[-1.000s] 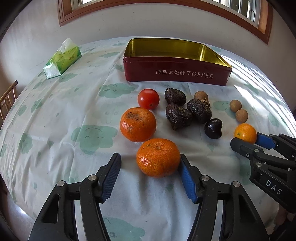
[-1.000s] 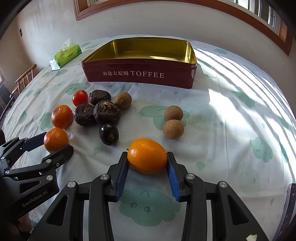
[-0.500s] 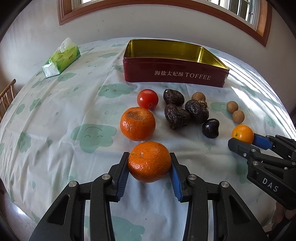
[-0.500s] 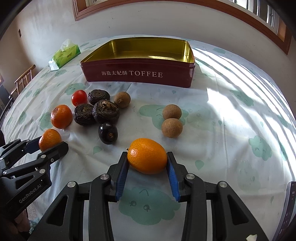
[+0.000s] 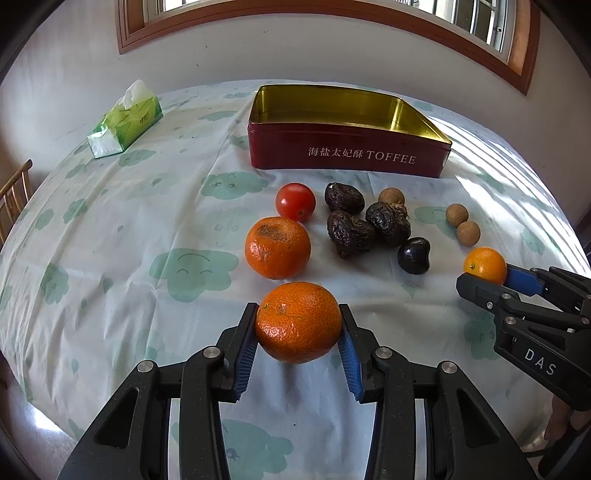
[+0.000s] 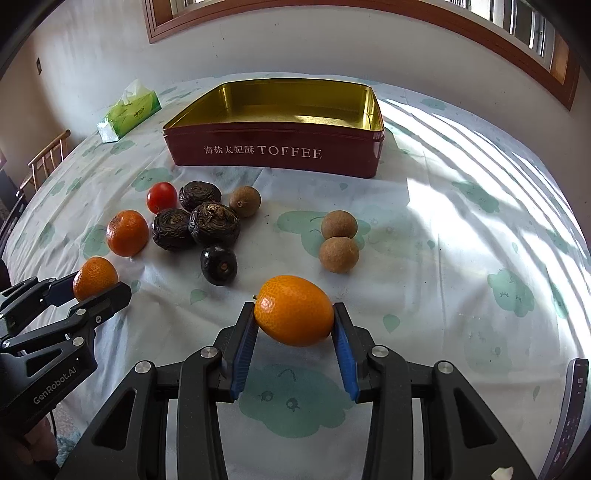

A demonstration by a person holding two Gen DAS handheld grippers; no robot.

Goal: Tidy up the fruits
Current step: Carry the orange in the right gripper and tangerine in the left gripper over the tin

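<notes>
- Nearest the left wrist camera, the left gripper point(image 5: 298, 334) was clamped on a mandarin point(image 5: 298, 322), both blue pads pressing its sides; its jaws had just been closing, with that fruit between them.
- Nearest the right wrist camera, the right gripper point(image 6: 294, 320) was clamped on a smooth oval orange fruit point(image 6: 294, 310), pads against both ends.
- Under both grippers lay a pale tablecloth point(image 5: 129, 258) printed with green clouds.
- Just beyond the held mandarin, a second mandarin point(image 5: 277, 247) with a dark scuffed top rested on the cloth.
- Beside it, further back, sat a red cherry tomato point(image 5: 295, 202).
- To the right of these, three dark wrinkled fruits point(image 6: 207, 221) were clustered, touching one another.
- At the near edge of that cluster, a smooth black fruit point(image 6: 218, 265) lay on the cloth.
- At the far right edge of the cluster, one brown round fruit point(image 6: 245, 201) lay on the cloth.
- Apart from the cluster, to its right, two more brown round fruits point(image 6: 338, 240) lay touching each other.
- Behind all the fruit stood an open red tin point(image 6: 280, 151) marked TOFFEE, its gold interior holding no fruit.
- Far left, near the table edge, lay a green tissue pack point(image 5: 125, 122).
- Beyond the table, a white wall rose to a wood-framed window point(image 5: 332, 14).
</notes>
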